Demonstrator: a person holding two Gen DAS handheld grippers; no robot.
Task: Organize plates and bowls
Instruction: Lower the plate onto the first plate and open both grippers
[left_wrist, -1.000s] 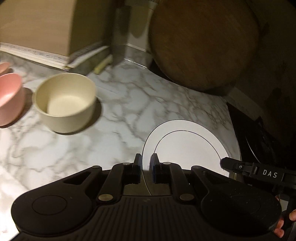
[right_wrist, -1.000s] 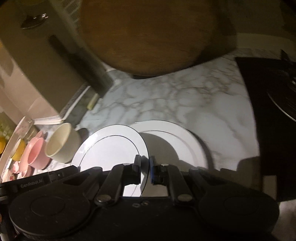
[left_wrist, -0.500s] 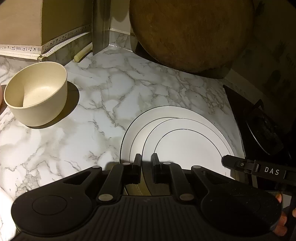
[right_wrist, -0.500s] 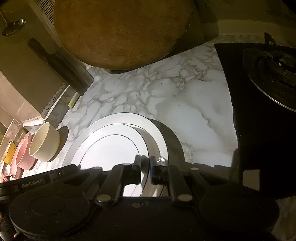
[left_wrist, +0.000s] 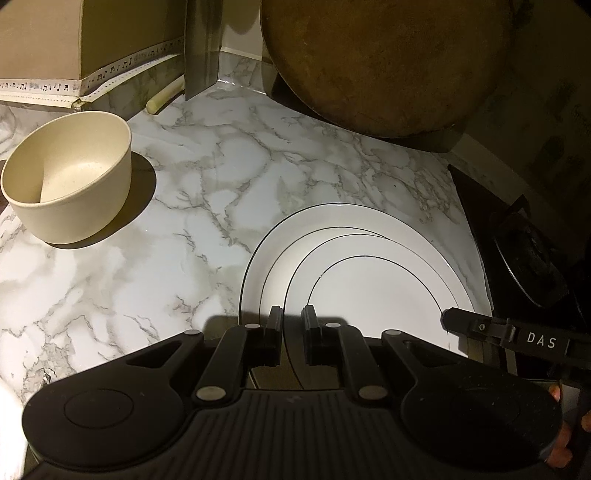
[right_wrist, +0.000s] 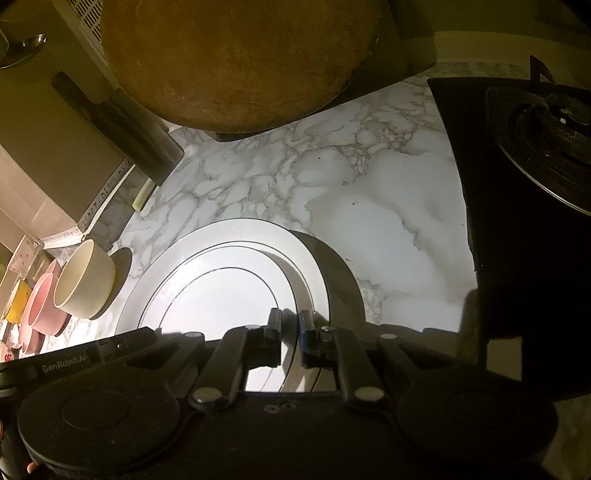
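A small white plate is gripped by its rim on two sides: the left gripper and the right gripper both have their jaws closed narrowly on it. It is held low over, or possibly already resting on, a larger white plate lying on the marble tabletop; contact cannot be told. The stacking step appears to be almost done. Next, both sets of jaws would need to be opened and drawn back level, so that the stack is not dragged. A cream bowl stands well apart on the left, with pink bowls beyond it. A round wooden board leans behind, and the stove lies close on the right, so room there is limited.
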